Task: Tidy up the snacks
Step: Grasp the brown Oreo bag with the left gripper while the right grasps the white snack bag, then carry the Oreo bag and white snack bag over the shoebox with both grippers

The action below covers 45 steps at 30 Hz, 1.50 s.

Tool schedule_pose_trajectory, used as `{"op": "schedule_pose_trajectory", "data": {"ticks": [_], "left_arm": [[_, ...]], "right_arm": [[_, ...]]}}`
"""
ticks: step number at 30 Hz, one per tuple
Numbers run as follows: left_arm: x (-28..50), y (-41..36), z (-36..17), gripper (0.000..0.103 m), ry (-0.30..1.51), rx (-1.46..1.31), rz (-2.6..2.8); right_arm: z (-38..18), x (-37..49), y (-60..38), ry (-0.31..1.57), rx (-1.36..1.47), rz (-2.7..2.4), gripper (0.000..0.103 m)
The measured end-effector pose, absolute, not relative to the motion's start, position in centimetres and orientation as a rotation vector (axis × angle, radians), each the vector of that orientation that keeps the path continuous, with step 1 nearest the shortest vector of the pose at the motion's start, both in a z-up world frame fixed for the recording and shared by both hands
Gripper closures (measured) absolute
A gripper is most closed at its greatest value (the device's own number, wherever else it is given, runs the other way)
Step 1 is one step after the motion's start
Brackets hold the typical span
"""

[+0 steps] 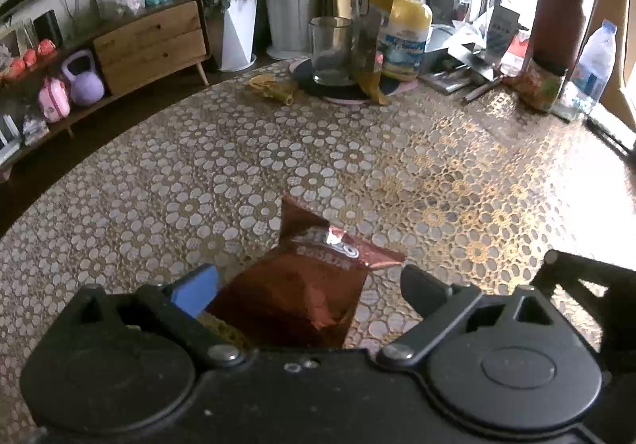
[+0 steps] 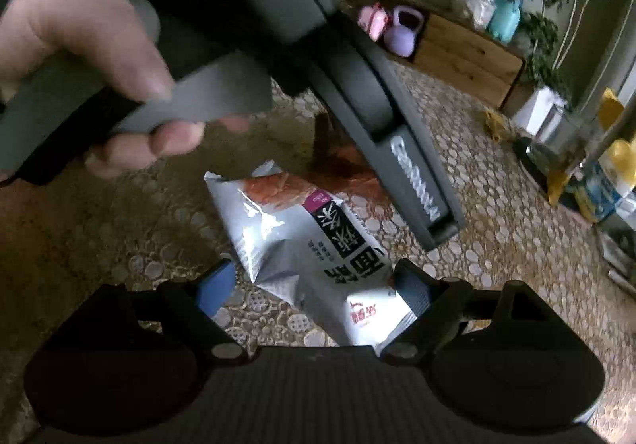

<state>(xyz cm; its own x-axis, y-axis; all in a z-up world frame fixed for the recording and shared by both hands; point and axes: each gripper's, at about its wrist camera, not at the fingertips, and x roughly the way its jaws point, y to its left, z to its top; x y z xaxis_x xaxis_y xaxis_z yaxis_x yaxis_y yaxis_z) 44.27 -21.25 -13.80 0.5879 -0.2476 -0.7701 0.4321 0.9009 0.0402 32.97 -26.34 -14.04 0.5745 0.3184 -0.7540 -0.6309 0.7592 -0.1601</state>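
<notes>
A copper-red foil snack packet [image 1: 306,285] is lying on the lace-patterned table [image 1: 198,181], sitting between the spread jaws of the left gripper [image 1: 314,285], whose pads are not pressing it. A silver-white snack packet [image 2: 318,257] is lying just beside it, framed by the right gripper [image 2: 318,289], also standing wide. A hand [image 2: 79,74] is grasping the left tool's handle. A glass tumbler [image 1: 332,50] is standing far across the table.

My red packet [image 1: 294,297] is glossy, crinkled foil; my white packet [image 2: 318,261] shiny plastic film; the table [image 1: 159,185] wears lace-patterned cloth under a sheen; my fingers [image 1: 194,291] carry matt blue pads.
</notes>
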Motion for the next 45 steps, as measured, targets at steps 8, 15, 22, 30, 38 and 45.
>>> {"op": "schedule_pose_trajectory", "data": {"ticks": [8,15,22,30,38,45], "left_arm": [[44.6,-20.4,-14.5,0.044,0.867,0.221,-0.389],[44.0,-19.8,-13.8,0.052,0.864,0.212,-0.364],[42.3,-18.4,-12.1,0.056,0.854,0.191,-0.346],[38.9,-16.4,-8.7,0.058,0.833,0.177,-0.318],[33.8,-14.5,-5.1,0.058,0.813,0.189,-0.284],[29.1,-12.1,-2.0,0.058,0.787,0.18,-0.263]], "right_arm": [[-14.1,32.6,-26.5,0.761,-0.408,0.541,0.023],[-13.8,31.2,-26.7,0.759,-0.398,0.52,0.032],[-12.5,28.8,-26.4,0.755,-0.362,0.477,0.033],[-10.0,25.4,-25.7,0.746,-0.339,0.466,0.033],[-6.8,21.5,-24.9,0.73,-0.319,0.423,0.033],[-3.7,18.2,-24.2,0.706,-0.282,0.382,0.033]]}}
